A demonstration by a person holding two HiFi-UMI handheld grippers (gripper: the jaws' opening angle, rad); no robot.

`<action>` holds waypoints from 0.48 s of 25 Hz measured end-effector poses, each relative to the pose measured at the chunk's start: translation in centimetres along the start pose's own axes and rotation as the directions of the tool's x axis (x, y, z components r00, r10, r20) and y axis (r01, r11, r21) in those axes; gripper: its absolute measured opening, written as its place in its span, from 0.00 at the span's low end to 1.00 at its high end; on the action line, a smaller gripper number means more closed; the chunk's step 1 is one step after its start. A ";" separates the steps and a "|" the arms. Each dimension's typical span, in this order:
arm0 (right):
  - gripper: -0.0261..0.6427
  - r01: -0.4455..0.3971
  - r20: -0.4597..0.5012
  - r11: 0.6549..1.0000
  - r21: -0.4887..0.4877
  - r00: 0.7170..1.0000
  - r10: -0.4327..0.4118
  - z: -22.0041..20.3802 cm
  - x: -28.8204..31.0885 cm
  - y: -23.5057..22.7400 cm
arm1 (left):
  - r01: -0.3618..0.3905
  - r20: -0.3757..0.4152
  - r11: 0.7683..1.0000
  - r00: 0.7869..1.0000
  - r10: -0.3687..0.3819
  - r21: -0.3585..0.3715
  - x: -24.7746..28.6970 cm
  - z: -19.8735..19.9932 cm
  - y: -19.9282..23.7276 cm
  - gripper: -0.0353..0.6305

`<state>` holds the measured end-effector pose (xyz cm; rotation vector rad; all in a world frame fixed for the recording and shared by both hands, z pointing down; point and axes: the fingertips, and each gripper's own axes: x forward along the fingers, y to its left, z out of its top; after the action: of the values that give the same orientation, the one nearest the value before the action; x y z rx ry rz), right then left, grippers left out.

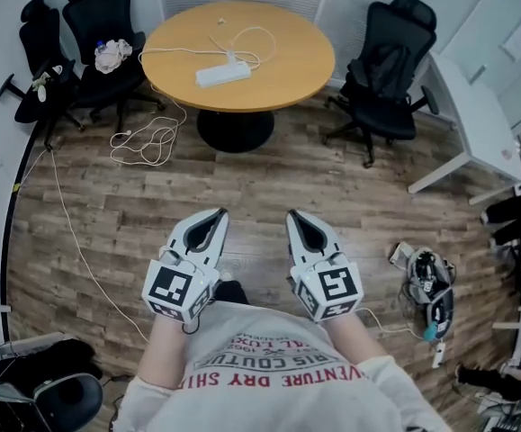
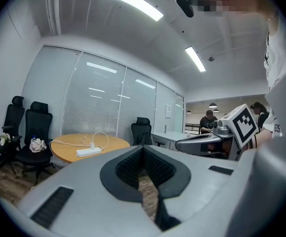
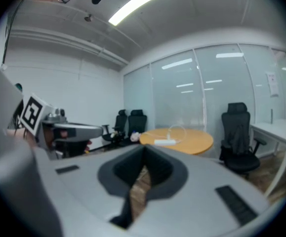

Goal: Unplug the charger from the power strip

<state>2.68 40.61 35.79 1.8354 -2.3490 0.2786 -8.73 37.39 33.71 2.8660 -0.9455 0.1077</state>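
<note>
Two hand-held tools side by side: left gripper (image 1: pixel 213 220) and right gripper (image 1: pixel 296 220), jaws of both closed on nothing. Open wood-plank floor (image 1: pixel 269 183) lies ahead. Beyond, round wooden table (image 1: pixel 287 66); long white power strip (image 1: pixel 223 74) mid-top, well inside the edge, small white charger (image 1: pixel 231 58) plugged in. Black office chairs (image 1: pixel 381 70) flank it.

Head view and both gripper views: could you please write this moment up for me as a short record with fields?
table: round, wooden, across the wood floor from the person
power strip: white, lying on the table
charger: white, plugged into the power strip
left gripper: shut, nothing between its jaws, well short of the table
right gripper: shut, nothing between its jaws, well short of the table
task state: charger not yet unplugged; neither gripper touches it
</note>
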 end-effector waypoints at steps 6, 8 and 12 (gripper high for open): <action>0.08 0.044 -0.012 0.999 0.006 0.999 -0.044 3.3 9.0 -0.8 | 0.023 0.000 1.000 1.000 -0.023 0.009 3.9 2.6 8.8 0.10; 0.08 0.049 -0.015 0.999 0.007 0.999 -0.049 4.0 11.3 -0.7 | 0.019 0.000 1.000 1.000 -0.019 0.003 4.7 3.2 11.4 0.10; 0.08 0.062 -0.037 0.998 0.015 0.997 -0.061 4.3 14.9 -1.0 | 0.009 -0.005 1.000 1.000 -0.009 -0.019 6.0 3.0 15.1 0.10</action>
<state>0.06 25.28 35.12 1.8895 -2.2685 0.3213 -12.78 21.41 32.75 2.8510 -0.9271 0.1046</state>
